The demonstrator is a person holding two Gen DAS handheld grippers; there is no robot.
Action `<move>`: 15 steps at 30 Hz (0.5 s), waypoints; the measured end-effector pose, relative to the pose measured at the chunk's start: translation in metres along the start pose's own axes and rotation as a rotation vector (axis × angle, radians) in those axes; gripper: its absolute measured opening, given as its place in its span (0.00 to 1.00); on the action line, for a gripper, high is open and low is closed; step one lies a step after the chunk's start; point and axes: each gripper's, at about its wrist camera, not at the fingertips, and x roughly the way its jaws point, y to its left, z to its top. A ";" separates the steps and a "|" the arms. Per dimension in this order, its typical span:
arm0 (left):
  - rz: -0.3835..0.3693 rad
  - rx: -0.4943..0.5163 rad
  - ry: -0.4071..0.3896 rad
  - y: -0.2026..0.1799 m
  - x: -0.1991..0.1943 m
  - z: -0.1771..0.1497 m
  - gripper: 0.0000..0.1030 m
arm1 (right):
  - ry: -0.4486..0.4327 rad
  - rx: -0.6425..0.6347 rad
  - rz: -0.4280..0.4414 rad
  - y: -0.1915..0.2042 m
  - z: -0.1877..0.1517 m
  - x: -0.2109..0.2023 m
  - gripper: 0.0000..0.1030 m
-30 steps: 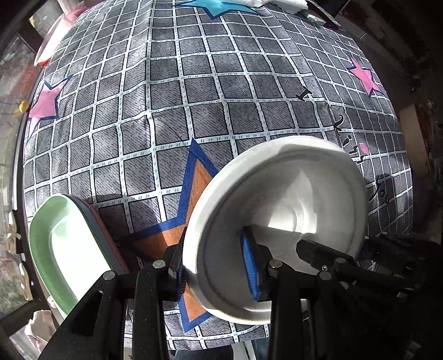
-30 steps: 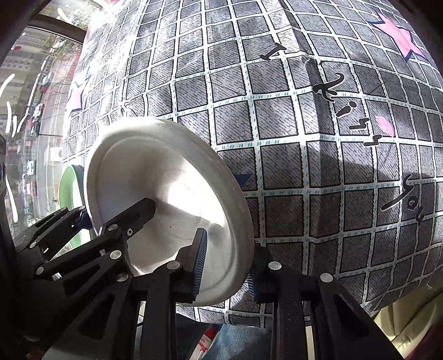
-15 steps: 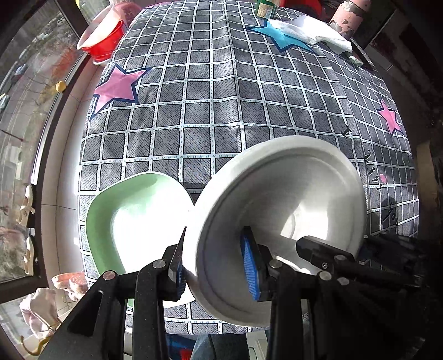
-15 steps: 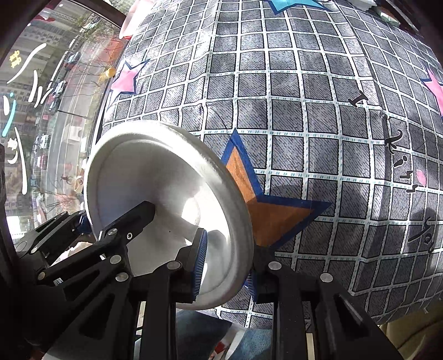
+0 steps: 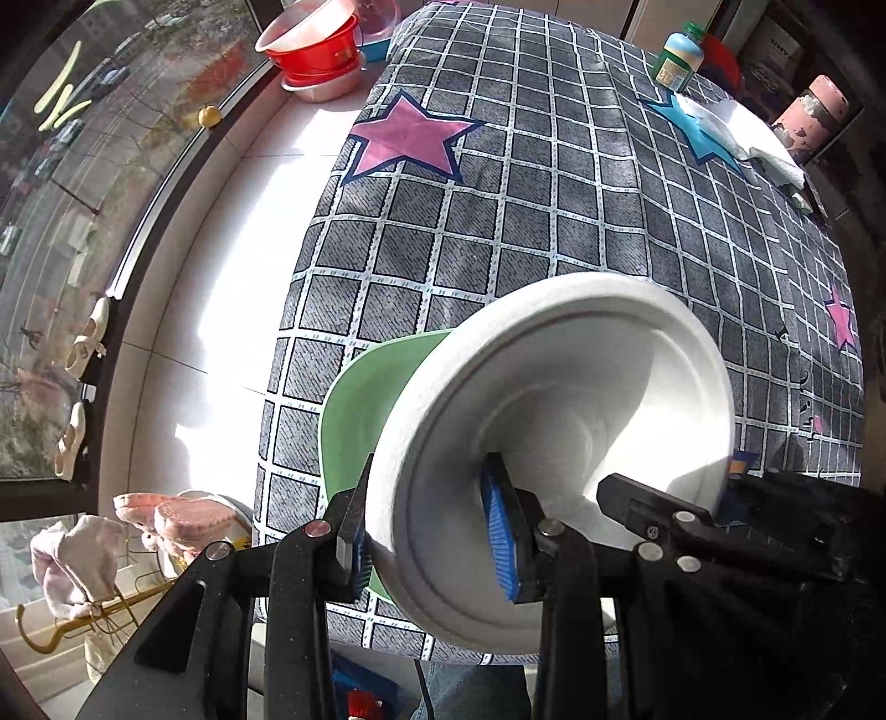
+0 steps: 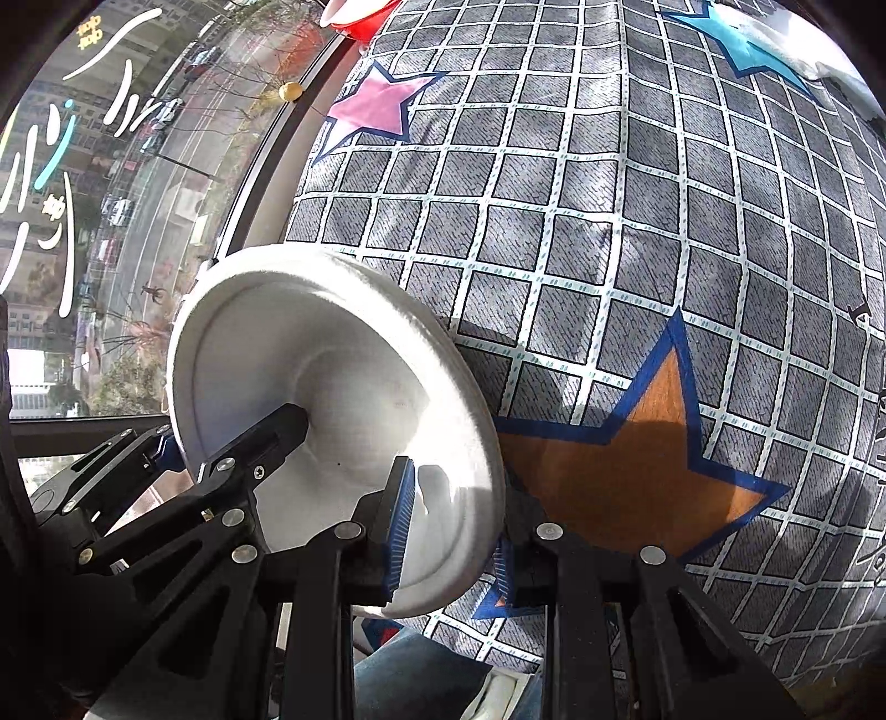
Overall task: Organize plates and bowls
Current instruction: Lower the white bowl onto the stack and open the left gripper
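Checked cloth with stars covers the table (image 5: 554, 221) by the window. Your left tool (image 5: 432, 531) and right tool (image 6: 448, 526) each clamp the white plate's (image 5: 581, 399) rim, holding it tilted above the green plate (image 5: 365, 404) at the table's near edge.

The white plate (image 5: 598, 387) is showing a matt, faintly grainy surface like foam or moulded pulp, taking sunlight without glare. Behind it, the green dish (image 5: 365, 404) is looking smooth and softly satin, like plastic. The tablecloth (image 5: 554, 210) beneath them is reading as woven cloth, matt, wrinkling slightly under its printed grid and stars. The left gripper (image 5: 437, 540) and right gripper (image 6: 448, 534) are presenting matt black plastic-looking bodies with shiny metal screws and ribbed blue pads (image 5: 498, 537). Beyond the cloth's far corner, the red bowl (image 5: 315, 44) is gleaming like glossy plastic.
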 end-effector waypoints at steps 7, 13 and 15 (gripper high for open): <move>-0.025 -0.045 0.026 0.019 0.015 -0.001 0.35 | 0.025 -0.034 -0.053 0.016 0.001 0.016 0.28; 0.028 -0.069 0.045 0.029 0.021 -0.005 0.59 | 0.024 -0.025 -0.056 0.033 0.011 0.031 0.28; 0.048 -0.074 0.031 0.033 0.016 -0.007 0.71 | 0.016 -0.013 -0.055 0.033 0.010 0.028 0.35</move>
